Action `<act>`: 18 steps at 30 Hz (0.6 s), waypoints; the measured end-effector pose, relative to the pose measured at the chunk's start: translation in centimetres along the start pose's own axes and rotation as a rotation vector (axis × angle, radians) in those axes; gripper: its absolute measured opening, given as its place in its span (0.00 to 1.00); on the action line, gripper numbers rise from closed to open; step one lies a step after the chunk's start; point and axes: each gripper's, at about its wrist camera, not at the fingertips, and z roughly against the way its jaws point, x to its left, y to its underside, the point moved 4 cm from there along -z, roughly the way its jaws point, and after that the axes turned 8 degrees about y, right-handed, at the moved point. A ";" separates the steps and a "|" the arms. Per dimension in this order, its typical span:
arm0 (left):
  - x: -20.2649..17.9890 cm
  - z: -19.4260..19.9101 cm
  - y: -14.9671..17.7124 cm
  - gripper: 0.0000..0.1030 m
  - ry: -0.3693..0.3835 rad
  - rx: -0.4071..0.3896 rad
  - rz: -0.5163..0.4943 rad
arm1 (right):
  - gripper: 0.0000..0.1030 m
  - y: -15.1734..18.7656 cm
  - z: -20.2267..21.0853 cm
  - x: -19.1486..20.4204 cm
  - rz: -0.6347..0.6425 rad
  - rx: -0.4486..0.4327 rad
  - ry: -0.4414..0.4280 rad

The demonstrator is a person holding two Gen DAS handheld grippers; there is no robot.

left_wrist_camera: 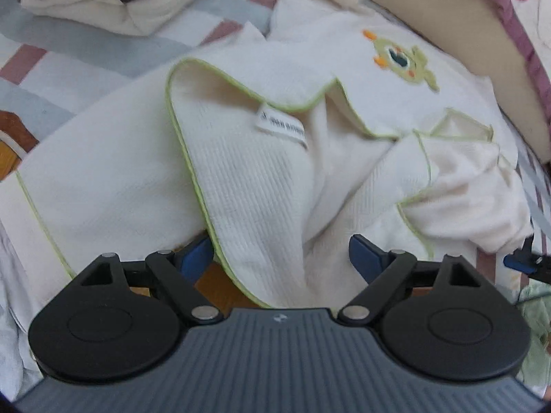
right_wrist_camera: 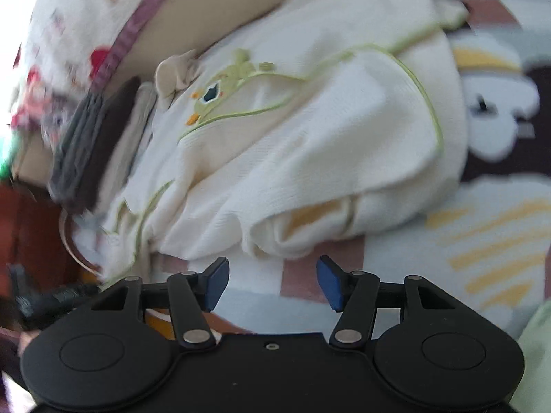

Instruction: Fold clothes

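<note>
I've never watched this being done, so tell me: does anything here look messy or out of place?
Yes. The white garment with green trim lies rumpled, not flat: one flap is turned back so its label shows, and a sleeve is bunched at the side. Behind it, a stack of folded clothes looks neat. Both the left gripper and right gripper are open, holding nothing.

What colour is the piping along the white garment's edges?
Light green piping on the white garment; the left wrist view shows it best.

Left black two-finger gripper with blue pads (left_wrist_camera: 280,258): jaws spread wide, cloth lying between them, not pinched. Right black two-finger gripper with blue pads (right_wrist_camera: 272,282): jaws apart, nothing between them, just short of the cloth.
</note>
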 end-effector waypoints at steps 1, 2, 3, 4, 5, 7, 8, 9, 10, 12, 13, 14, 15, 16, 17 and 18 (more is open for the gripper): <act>0.0 0.2 -0.2 0.84 0.001 -0.017 0.008 | 0.61 -0.1 -0.4 0.0 0.026 -0.012 0.031; 0.1 0.2 -0.3 0.86 -0.002 -0.021 0.016 | 0.61 -0.2 -0.9 0.0 0.048 -0.022 0.062; 0.3 -0.2 -0.2 0.93 -0.013 -0.011 0.025 | 0.61 -0.2 -1.5 -0.1 0.077 -0.031 0.109; 0.5 -0.6 -0.1 0.97 -0.027 0.007 0.035 | 0.59 -0.2 -1.8 -0.1 0.124 -0.044 0.148; 0.6 -1.1 0.1 0.97 -0.046 0.039 0.039 | 0.59 -0.2 -1.6 0.2 0.176 -0.072 0.188; 0.5 -1.7 0.5 0.85 -0.068 0.069 0.019 | 0.58 -0.2 -1.0 1.1 0.280 -0.151 0.265; -0.1 -1.3 0.6 0.74 -0.073 0.042 -0.027 | 0.41 -0.3 -0.5 1.2 0.322 -0.192 0.276; -0.7 -0.7 0.5 0.33 -0.059 0.022 -0.064 | 0.25 -0.5 0.1 1.1 0.344 -0.229 0.276; -1.1 -0.3 0.3 0.19 -0.027 0.008 -0.073 | 0.08 -0.8 0.7 0.9 0.345 -0.251 0.277; -1.3 0.5 -0.3 0.16 0.018 -0.033 -0.038 | 0.08 -1.7 2.4 0.1 0.306 -0.301 0.280; -1.5 0.8 -0.9 0.09 0.014 -0.059 -0.043 | 0.08 -2.1 3.3 -0.2 0.292 -0.332 0.287; -1.7 1.2 -1.5 0.08 0.010 -0.084 -0.048 | 0.08 -2.5 4.1 -0.4 0.283 -0.361 0.297; -1.9 1.5 -2.0 0.08 0.006 -0.110 -0.054 | 0.08 -3.0 4.8 -0.5 0.279 -0.383 0.306; -2.1 1.8 -2.6 0.07 0.002 -0.136 -0.059 | 0.07 -3.4 5.3 -0.5 0.278 -0.401 0.316; -2.3 2.3 -3.4 0.07 0.002 -0.166 -0.065 | 0.07 -4.0 5.6 -0.3 0.284 -0.417 0.331; -2.9 3.5 -4.8 0.07 0.013 -0.206 -0.073 | 0.07 -4.8 5.7 0.3 0.310 -0.431 0.355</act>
